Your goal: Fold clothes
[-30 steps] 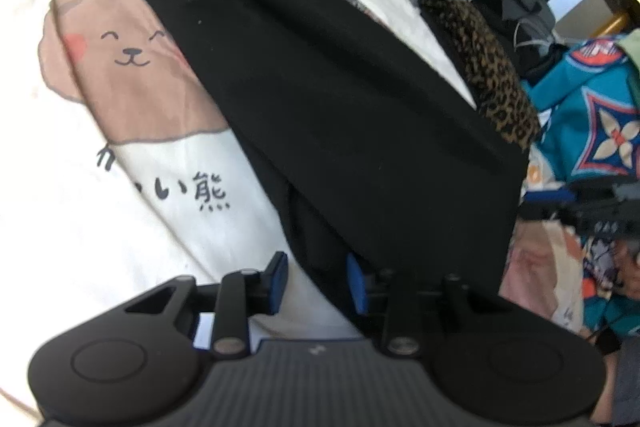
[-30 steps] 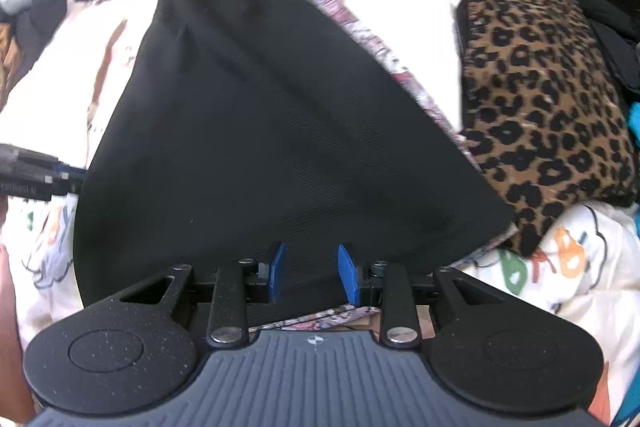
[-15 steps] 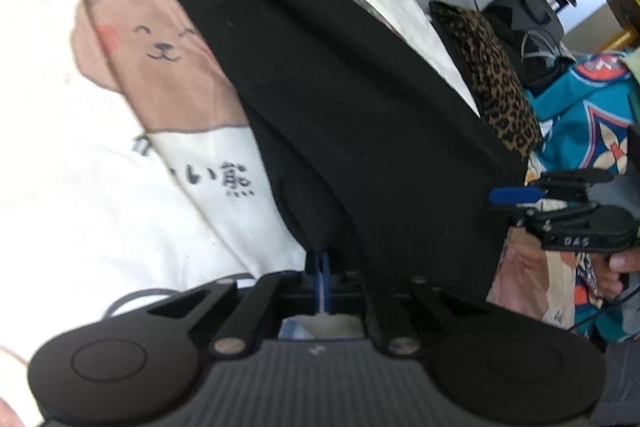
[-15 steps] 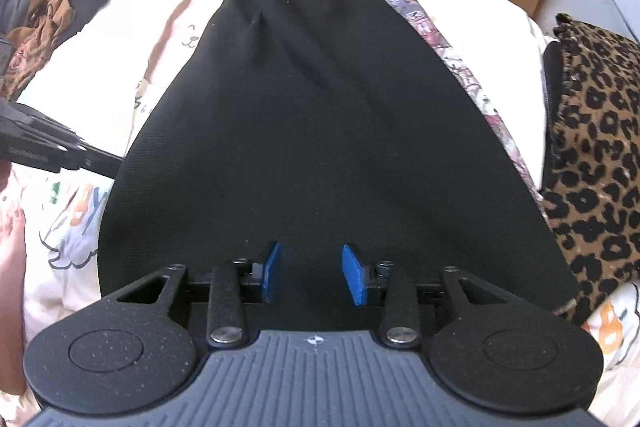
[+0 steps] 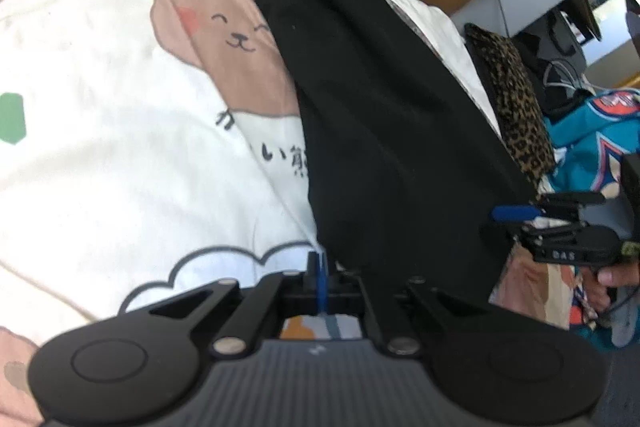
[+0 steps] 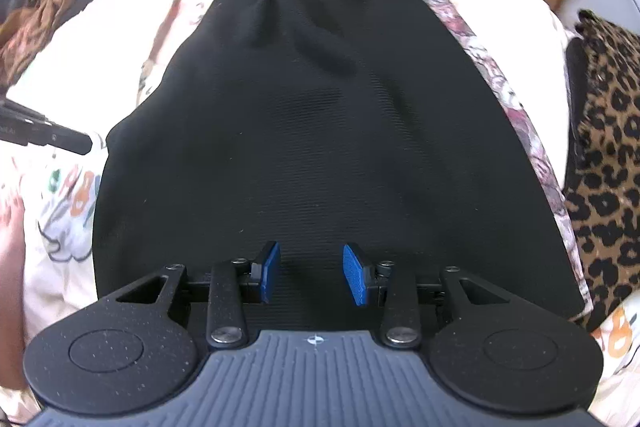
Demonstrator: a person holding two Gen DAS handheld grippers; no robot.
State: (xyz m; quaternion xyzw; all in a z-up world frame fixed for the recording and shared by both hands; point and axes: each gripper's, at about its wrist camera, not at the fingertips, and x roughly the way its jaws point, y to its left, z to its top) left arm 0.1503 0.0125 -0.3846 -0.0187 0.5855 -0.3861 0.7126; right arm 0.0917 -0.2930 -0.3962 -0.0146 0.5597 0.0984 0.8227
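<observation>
Both grippers point steeply down at the bed. The left gripper (image 5: 320, 269) pinches the near-left edge of the black garment (image 6: 320, 131), its jaws pressed together. The right gripper (image 6: 311, 273) hovers over the near hem, jaws spread. The ribbed, tapering cloth lies on a white printed sheet (image 5: 120, 107).

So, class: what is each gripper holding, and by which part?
The left gripper pinches the black garment at its near left edge; the right gripper is open, holding nothing.
</observation>
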